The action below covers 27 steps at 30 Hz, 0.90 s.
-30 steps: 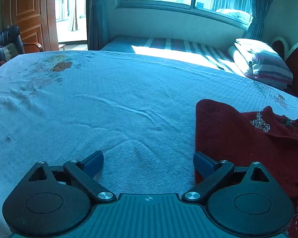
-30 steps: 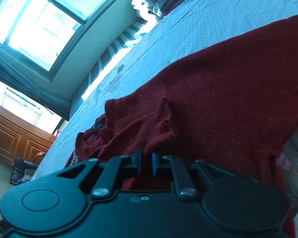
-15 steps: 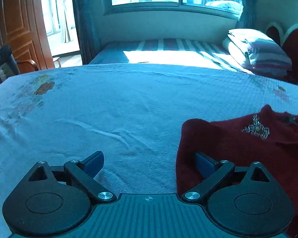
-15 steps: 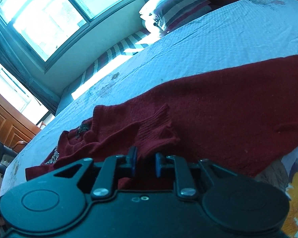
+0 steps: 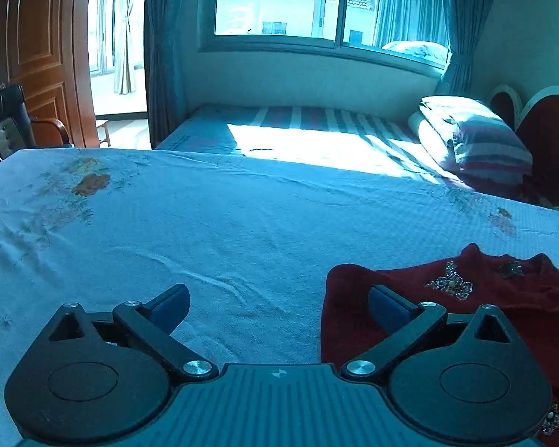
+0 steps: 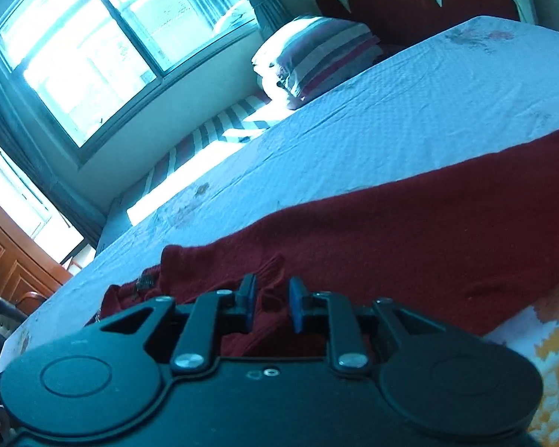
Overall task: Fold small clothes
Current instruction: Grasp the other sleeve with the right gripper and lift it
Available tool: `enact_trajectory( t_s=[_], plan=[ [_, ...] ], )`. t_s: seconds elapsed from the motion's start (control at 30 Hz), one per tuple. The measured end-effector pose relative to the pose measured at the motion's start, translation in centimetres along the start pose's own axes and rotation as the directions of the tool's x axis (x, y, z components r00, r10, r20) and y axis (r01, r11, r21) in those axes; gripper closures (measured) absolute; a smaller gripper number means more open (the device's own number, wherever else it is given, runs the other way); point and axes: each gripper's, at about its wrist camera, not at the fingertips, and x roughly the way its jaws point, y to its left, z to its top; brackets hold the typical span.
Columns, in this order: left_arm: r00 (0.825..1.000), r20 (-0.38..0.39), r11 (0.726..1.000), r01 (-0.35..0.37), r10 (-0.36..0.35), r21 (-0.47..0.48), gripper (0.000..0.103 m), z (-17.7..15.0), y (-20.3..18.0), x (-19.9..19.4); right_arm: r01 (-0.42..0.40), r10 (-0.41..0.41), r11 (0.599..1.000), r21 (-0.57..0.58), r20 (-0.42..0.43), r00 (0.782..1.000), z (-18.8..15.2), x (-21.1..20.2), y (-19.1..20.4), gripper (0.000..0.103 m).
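Left wrist: knitted red sweater.

sweater: dark red, silver beads
bedspread: pale blue, faded flower print
pillow: red and white stripes

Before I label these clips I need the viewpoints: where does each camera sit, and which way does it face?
Left wrist: on the left gripper, jaws wide open, looking across the bedspread to the window.
Right wrist: on the right gripper, tilted, jaws slightly apart over the sweater.
Shared: sweater, bedspread, striped pillow, window.
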Motion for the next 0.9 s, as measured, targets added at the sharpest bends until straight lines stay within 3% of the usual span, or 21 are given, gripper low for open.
enact_trajectory(
  t_s=[0.1, 0.2, 0.27, 0.3, 0.33, 0.47, 0.53, 0.6, 0.63, 0.7, 0.8, 0.9],
  plan=[
    [1.000, -0.003, 1.000, 0.026, -0.026, 0.007, 0.001, -1.2, -0.3, -0.9, -0.020, 0.020, 1.000, 0.020, -0.006, 1.000, 0.2, -0.6, -0.8, 0.083],
    [0.995, -0.096, 0.994, -0.024, 0.034, 0.103, 0.001, -2.9, -1.5, 0.7, -0.070, 0.069, 0.997, -0.018, -0.036, 0.997, -0.4, 0.2, -0.4, 0.084],
    [0.995, -0.094, 0.996, -0.030, 0.037, 0.082, 0.001, -3.7, -1.3, 0.7, -0.027, 0.022, 0.999, -0.042, -0.111, 0.994, -1.2, 2.0, -0.5, 0.098],
    [0.994, -0.101, 0.997, -0.031, 0.038, 0.065, 0.001, -3.6, -1.0, 0.6, -0.021, 0.018, 0.999, -0.032, -0.099, 0.995, -1.0, 1.9, -0.9, 0.097],
    [0.995, -0.090, 0.997, -0.045, 0.050, 0.057, 0.001, -3.5, -0.9, 0.1, -0.001, 0.001, 1.000, -0.004, -0.101, 0.995, -0.6, 1.5, -1.3, 0.085],
    [0.998, -0.055, 0.998, -0.042, 0.044, 0.045, 0.001, -4.0, -0.3, -1.9, 0.030, -0.037, 0.995, 0.091, 0.070, 0.997, 1.4, -4.2, -5.8, 0.078],
    [0.998, -0.056, 0.999, -0.042, 0.043, 0.024, 0.001, -4.3, 0.1, -2.8, 0.071, -0.091, 0.985, 0.155, 0.129, 0.987, 2.1, -7.0, -9.3, 0.057],
    [0.998, -0.050, 0.999, -0.048, 0.049, 0.016, 0.001, -4.8, 0.2, -3.7, 0.122, -0.172, 0.960, 0.251, 0.190, 0.967, 2.7, -10.2, -13.9, 0.043],
    [0.997, -0.046, 0.998, -0.054, 0.055, 0.013, 0.001, -5.1, 0.1, -4.2, 0.139, -0.208, 0.944, 0.299, 0.213, 0.955, 2.9, -11.7, -16.3, 0.042],
    [0.997, -0.047, 0.998, -0.058, 0.059, 0.012, 0.001, -5.5, -0.2, -5.0, 0.153, -0.267, 0.894, 0.421, 0.226, 0.937, 3.2, -14.1, -21.2, 0.045],
    [0.996, -0.054, 0.997, -0.070, 0.071, 0.016, 0.001, -5.9, -0.9, -5.8, 0.117, -0.294, 0.822, 0.557, 0.239, 0.926, 2.8, -16.4, -26.8, 0.048],
    [0.995, -0.059, 0.997, -0.080, 0.081, 0.018, 0.001, -6.1, -1.9, -6.4, 0.067, -0.277, 0.772, 0.632, 0.240, 0.930, 2.2, -16.8, -30.1, 0.048]
  ],
)
